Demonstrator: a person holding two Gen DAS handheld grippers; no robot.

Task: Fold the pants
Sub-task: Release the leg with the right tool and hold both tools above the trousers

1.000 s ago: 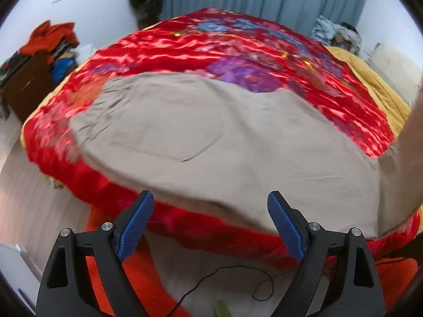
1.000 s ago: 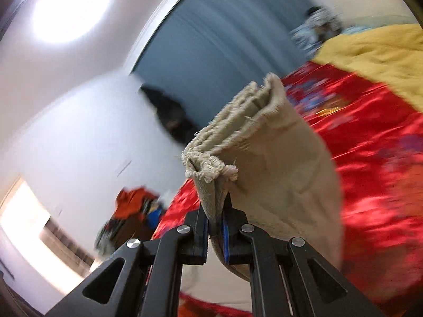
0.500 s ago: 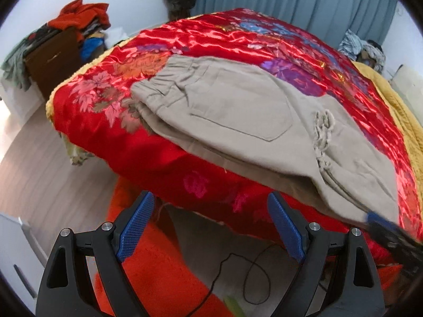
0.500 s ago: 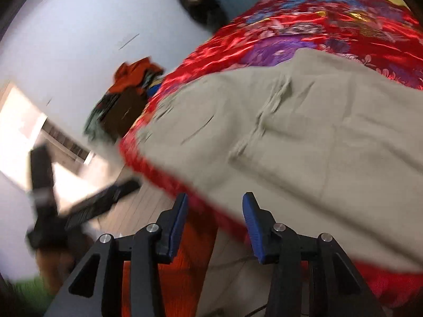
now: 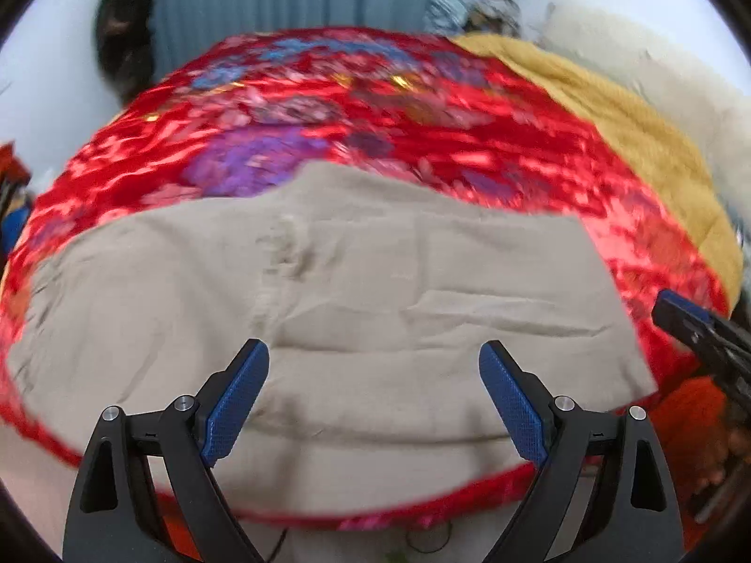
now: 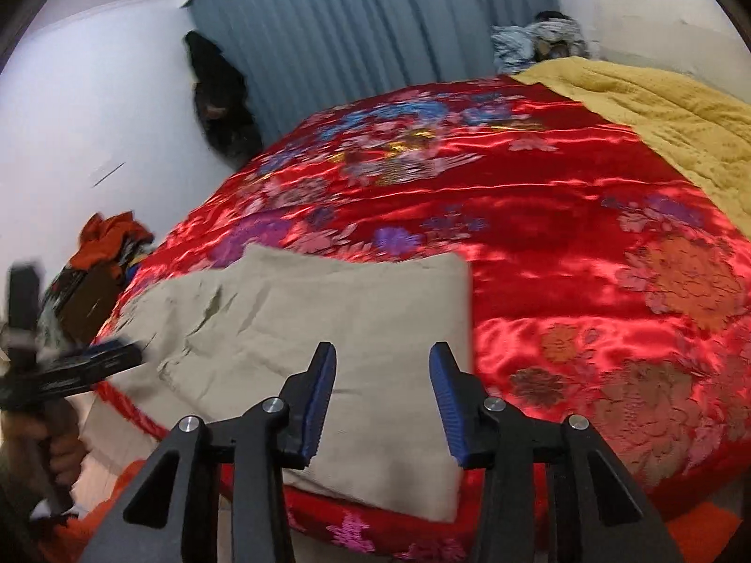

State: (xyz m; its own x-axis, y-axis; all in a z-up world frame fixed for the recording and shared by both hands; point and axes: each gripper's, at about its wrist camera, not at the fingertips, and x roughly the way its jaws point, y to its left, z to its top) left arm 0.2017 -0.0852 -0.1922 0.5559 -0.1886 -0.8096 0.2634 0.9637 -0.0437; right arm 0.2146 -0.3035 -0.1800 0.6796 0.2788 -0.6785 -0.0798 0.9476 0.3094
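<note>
Pants [image 5: 356, 319] now released, folded on bedspread [image 6: 540, 197]

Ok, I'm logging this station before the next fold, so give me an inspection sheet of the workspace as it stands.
Surface: red floral bedspread on a bed, glossy and rippled.
Job's things: beige pants lying folded at the bed's near edge, some creases; nothing grips them.
Clutter: yellow blanket on the bed's far right; bundled clothes behind it.
Grippers: left gripper open above the pants; right gripper open over their right end.
Cables: thin dark cable on the floor below the bed edge.
Surroundings: blue-grey curtain, white wall, clothes pile at left.
</note>
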